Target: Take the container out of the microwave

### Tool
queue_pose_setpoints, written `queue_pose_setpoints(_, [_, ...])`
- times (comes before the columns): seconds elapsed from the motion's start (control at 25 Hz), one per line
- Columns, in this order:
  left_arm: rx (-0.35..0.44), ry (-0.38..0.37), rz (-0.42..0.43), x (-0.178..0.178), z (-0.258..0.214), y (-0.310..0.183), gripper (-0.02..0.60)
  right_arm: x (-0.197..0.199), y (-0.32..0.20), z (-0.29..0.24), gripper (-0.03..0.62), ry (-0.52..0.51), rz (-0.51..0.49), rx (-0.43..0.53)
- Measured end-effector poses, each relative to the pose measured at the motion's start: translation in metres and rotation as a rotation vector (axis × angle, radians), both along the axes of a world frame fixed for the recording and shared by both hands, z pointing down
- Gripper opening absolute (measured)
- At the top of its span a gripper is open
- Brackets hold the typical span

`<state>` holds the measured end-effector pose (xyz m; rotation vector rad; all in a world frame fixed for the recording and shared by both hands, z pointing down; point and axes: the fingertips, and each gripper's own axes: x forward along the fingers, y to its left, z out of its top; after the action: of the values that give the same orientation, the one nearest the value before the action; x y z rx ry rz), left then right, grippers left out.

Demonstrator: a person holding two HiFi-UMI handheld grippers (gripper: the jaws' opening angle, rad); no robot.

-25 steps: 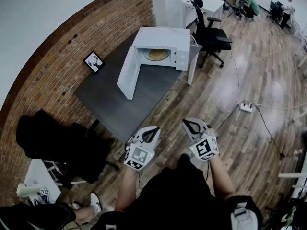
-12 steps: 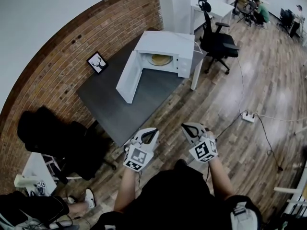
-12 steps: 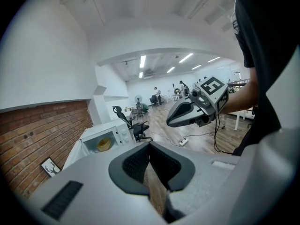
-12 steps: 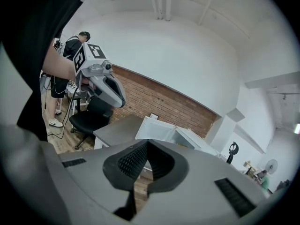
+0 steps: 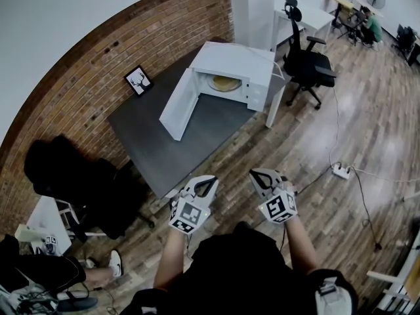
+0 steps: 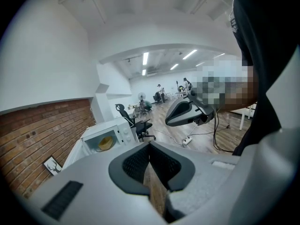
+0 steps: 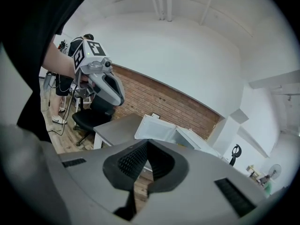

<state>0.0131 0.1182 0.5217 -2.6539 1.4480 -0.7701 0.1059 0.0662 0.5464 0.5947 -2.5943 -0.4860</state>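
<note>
Head view: left gripper (image 5: 206, 185) and right gripper (image 5: 264, 177) hover off the table (image 5: 157, 151), well apart from the open microwave (image 5: 236, 59) holding the container (image 5: 225, 83). Left gripper view: jaws together, empty; the container shows yellow. Right gripper view: jaws together, empty; the microwave door (image 7: 154, 128) hides the container.

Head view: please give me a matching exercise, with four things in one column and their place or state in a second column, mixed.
1. microwave door
2. container
3. picture frame
4. office chair

A. on the wooden floor
B. swung open
C. on the table by the brick wall
D. inside the microwave

Pairs: 1-B, 2-D, 3-C, 4-A
</note>
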Motion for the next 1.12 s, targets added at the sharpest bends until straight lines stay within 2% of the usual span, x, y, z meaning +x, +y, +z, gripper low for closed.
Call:
queue_pose_setpoints(0.6, [-0.002,-0.017,-0.017,0.029,0.004,-0.021,0.003,0.024,-0.024,-0.002,-0.002,-0.003,-0.042,0.017])
queue_pose_setpoints(1.12, [0.005,-0.013,-0.028,0.037,0.002,-0.014,0.003,0.026,-0.015,-0.005,-0.002,-0.006,-0.066,0.028])
